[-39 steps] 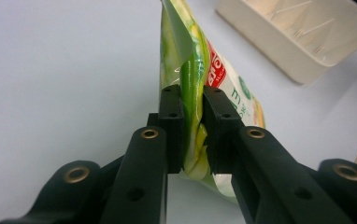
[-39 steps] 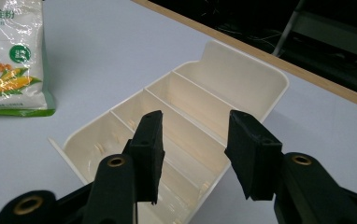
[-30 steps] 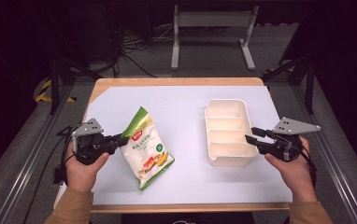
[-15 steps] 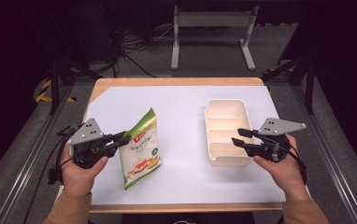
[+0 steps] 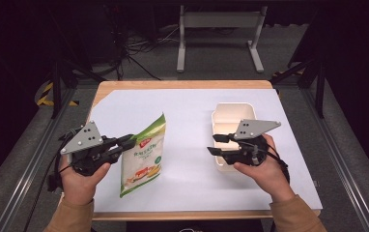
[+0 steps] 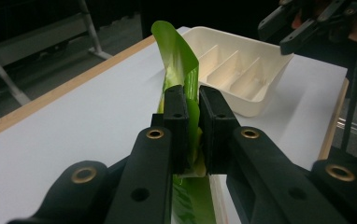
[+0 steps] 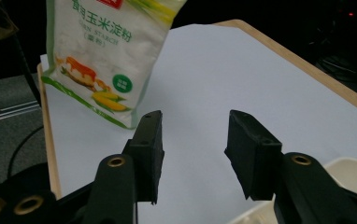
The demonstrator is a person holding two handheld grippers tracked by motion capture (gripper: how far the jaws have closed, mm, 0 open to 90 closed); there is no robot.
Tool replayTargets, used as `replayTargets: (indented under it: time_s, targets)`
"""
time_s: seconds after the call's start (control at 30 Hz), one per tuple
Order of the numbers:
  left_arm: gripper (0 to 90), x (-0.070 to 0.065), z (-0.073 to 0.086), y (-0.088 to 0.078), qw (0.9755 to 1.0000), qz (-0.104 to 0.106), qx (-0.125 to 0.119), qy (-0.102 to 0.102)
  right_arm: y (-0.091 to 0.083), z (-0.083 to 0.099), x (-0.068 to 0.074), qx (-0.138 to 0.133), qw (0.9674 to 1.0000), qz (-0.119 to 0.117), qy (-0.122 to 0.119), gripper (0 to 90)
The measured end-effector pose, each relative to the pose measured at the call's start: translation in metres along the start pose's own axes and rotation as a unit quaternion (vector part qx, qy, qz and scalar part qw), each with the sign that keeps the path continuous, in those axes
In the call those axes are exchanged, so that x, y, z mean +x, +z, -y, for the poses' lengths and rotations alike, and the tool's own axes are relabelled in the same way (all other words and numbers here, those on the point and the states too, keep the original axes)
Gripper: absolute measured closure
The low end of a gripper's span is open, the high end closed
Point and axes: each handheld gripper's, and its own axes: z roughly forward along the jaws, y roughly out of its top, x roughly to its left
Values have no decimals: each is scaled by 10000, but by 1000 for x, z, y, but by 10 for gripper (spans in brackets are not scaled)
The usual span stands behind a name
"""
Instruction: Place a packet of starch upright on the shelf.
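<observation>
The left gripper (image 5: 127, 141) was clamped on the upper side edge of a green-and-white plastic pouch of corn starch (image 5: 144, 155), its black pads squeezing the thin green film between them in the left gripper view (image 6: 191, 109). The pouch hung tilted from that grip, its lower end resting on or just above the white sheet that covers the wooden table (image 5: 187, 111); which of the two could not be told. The right gripper (image 5: 215, 144) held nothing: its jaws, which had just been opening, stood well apart and pointed across the sheet toward the pouch, with bare paper between the pads in the right gripper view (image 7: 193, 149). Just beside and behind that hand sat a cream plastic tray with divided compartments (image 5: 231, 113), and nothing could be seen in it. The step in hand looked like lifting the pouch for a two-handed hold or a transfer. The next move would probably call for the right gripper to close the gap and pinch the pouch's free edge without tearing the film.
</observation>
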Motion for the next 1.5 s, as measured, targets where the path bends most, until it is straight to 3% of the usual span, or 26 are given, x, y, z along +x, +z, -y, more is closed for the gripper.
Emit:
replayTargets:
  time_s: [0.17, 0.57, 0.77, 1.07, 1.2, 1.3, 1.47, 1.5]
  targets:
    - [830, -8, -8, 1, 9998, 117, -114, 93, 25, -14, 5, -68, 9993, -379, -18, 529]
    - [831, -14, -14, 7, 9991, 343, -159, 213, 56, -24, 6, -258, 9969, -732, 143, 464]
    - [832, -19, -16, 10, 9984, 427, -198, 300, 72, -26, 6, -459, 9926, -1106, 193, 377]
    - [833, -23, -17, 12, 9975, 544, -235, 395, 90, -27, 11, -461, 9879, -1467, 215, 338]
    - [833, -23, -17, 12, 9973, 551, -219, 430, 94, -27, 13, -410, 9850, -1649, 283, 392]
    - [833, -23, -17, 13, 9973, 560, -227, 410, 94, -27, 12, -395, 9850, -1654, 277, 452]
    - [832, -21, -15, 13, 9975, 538, -212, 403, 88, -27, 10, -300, 9868, -1583, 180, 702]
    - [831, -21, -15, 13, 9975, 538, -212, 403, 88, -27, 10, -300, 9868, -1583, 180, 702]
